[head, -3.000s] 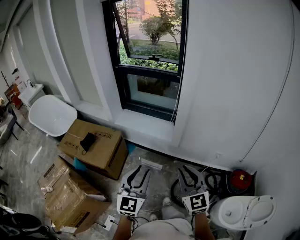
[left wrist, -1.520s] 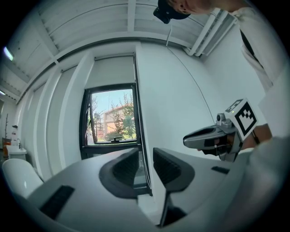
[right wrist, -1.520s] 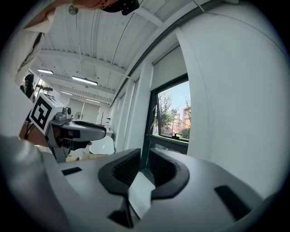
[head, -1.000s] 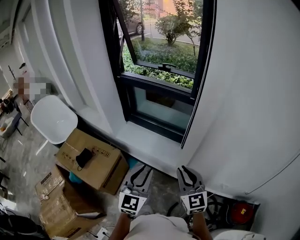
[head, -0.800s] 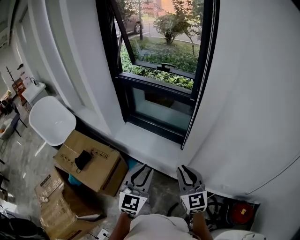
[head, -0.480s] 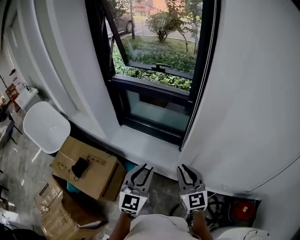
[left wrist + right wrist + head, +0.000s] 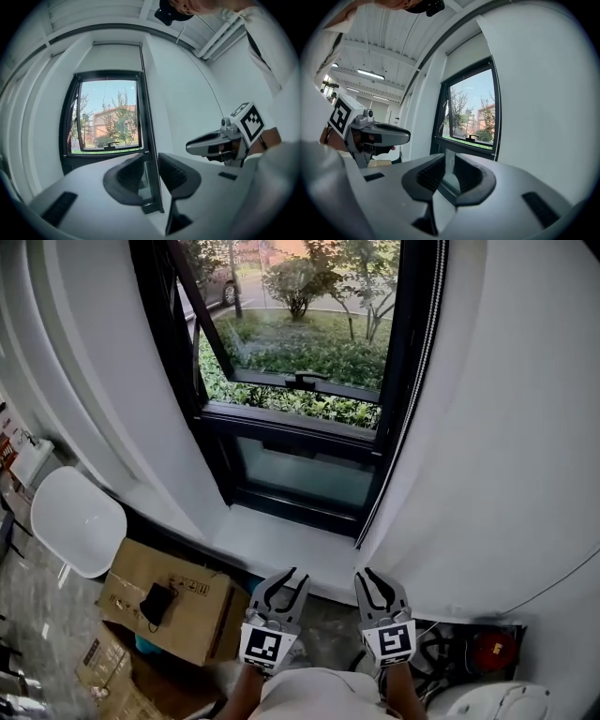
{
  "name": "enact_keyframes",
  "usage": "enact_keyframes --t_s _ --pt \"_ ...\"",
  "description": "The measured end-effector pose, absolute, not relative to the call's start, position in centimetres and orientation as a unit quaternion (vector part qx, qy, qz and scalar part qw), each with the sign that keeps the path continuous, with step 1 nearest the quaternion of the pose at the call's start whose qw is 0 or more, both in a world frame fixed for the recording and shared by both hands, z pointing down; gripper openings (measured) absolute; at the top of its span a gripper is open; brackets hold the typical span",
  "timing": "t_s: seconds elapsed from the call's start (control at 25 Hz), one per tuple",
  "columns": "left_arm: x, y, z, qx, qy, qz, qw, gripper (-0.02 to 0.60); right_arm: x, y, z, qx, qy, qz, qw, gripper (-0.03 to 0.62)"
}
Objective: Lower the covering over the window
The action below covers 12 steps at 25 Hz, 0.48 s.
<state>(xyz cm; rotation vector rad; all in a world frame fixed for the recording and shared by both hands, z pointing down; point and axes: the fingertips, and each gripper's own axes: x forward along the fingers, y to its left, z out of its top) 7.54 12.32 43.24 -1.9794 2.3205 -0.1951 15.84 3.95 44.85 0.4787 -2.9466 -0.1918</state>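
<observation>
- Both grippers have come nearer to the window (image 7: 300,352) than three seconds ago. It now fills more of the head view, and the chair and boxes have slid toward the lower left corner.
- The window has a black frame, and its upper sash is tilted open to the garden.
- The roller blind (image 7: 117,57) is raised: a pale panel above the glass, which is all uncovered.
- One white chair (image 7: 77,532) stands at the left.
- Two cardboard boxes (image 7: 173,601) lie below the sill. The print on the upper one is too small to read.
- The left gripper (image 7: 286,582) and the right gripper (image 7: 373,585) are held level side by side, pointing at the sill. Each has its jaws partly apart with nothing between them, and carries one black-and-white square marker.
- One bead chain (image 7: 401,437) hangs along the right side of the frame, apart from both grippers.
</observation>
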Motion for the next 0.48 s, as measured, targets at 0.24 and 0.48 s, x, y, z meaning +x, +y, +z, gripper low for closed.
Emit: enact_keyframes --t_s 0.24,0.48 --pt "4.2 9.8 43.5 -0.663 0.742 -0.079 0.052 0.051 12.4 2.0 44.6 0.186 -0.978 -0.065 0.064 0.043" --pt "1.8 7.8 43.5 -0.691 0.716 -0.076 0.061 0.048 10.3 0.8 44.8 0.219 -0.971 -0.064 0.077 0.043"
